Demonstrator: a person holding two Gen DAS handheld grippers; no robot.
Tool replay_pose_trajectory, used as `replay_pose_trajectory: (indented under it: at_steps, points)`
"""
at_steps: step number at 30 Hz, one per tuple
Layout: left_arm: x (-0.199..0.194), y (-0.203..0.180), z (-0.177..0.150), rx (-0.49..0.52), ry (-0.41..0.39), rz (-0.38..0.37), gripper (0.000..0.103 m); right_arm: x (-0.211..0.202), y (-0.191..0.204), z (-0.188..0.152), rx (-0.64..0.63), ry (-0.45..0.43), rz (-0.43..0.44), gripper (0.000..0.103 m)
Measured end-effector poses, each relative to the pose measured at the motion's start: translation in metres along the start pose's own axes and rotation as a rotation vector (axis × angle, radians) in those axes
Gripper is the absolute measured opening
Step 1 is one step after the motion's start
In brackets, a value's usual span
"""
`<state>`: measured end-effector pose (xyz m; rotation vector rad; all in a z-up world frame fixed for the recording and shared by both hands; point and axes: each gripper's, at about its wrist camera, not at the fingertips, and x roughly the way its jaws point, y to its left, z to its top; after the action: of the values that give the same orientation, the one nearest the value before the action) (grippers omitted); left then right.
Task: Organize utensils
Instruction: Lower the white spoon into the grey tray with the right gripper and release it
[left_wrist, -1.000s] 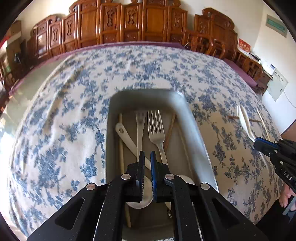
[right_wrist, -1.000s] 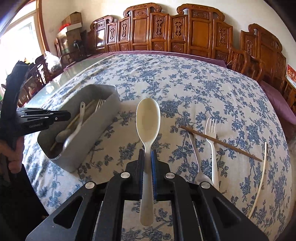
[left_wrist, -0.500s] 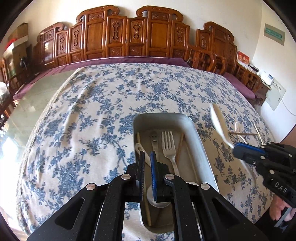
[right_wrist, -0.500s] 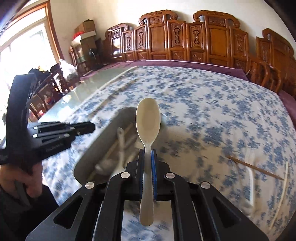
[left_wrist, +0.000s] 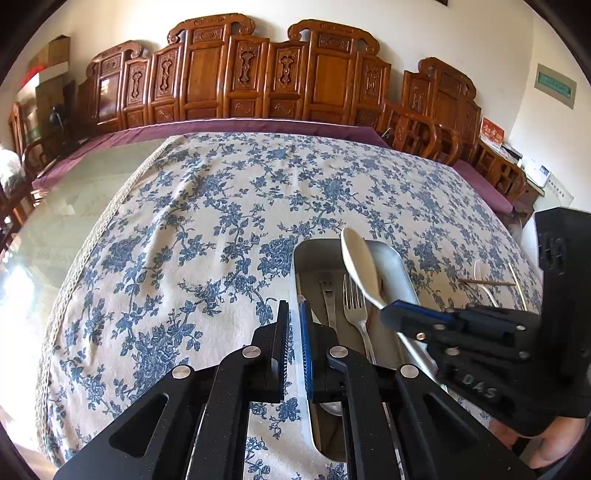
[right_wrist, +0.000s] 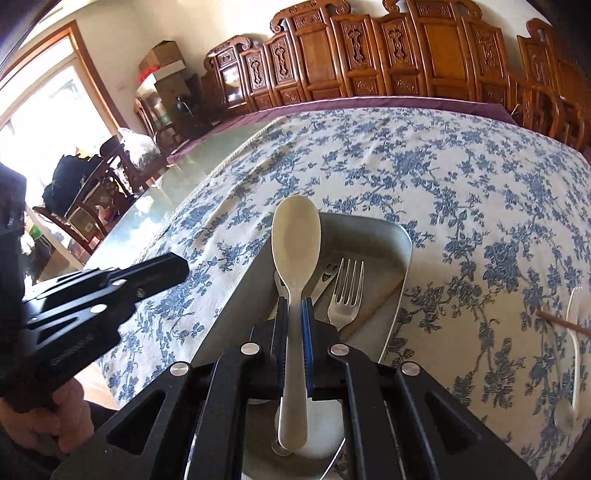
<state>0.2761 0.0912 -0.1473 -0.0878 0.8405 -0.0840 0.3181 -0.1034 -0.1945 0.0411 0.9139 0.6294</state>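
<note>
My right gripper (right_wrist: 294, 308) is shut on a cream spoon (right_wrist: 295, 236) and holds it above the grey metal tray (right_wrist: 400, 236). The spoon (left_wrist: 360, 264) and right gripper (left_wrist: 391, 314) also show in the left wrist view. The tray (left_wrist: 397, 266) holds a metal fork (right_wrist: 347, 288), a smiley-faced utensil (right_wrist: 327, 275), a chopstick (right_wrist: 376, 302) and white spoons. My left gripper (left_wrist: 293, 325) is shut and empty over the tray's left rim. A white fork (right_wrist: 574, 325), a wooden chopstick (right_wrist: 561, 323) and a pale chopstick (left_wrist: 517, 280) lie on the cloth to the right.
The blue floral tablecloth (left_wrist: 221, 229) covers the table. Bare glass tabletop (left_wrist: 74, 206) lies at the left. Carved wooden chairs (left_wrist: 258, 81) line the far wall.
My right gripper has carried the cream spoon left, from above the cloth to above the tray. My left gripper has shifted left, off the tray's middle to its left rim.
</note>
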Motion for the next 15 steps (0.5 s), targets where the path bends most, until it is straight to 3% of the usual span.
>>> replay_pose_trajectory:
  at_steps: [7, 15]
  points:
    - [0.000, -0.003, -0.001, 0.010, 0.002, 0.000, 0.005, -0.002, -0.005, -0.004, -0.009, -0.018, -0.013, 0.011]
    - [0.004, -0.016, -0.004, 0.032, 0.013, -0.020, 0.005, -0.038, -0.022, -0.013, -0.057, -0.067, -0.066, 0.011]
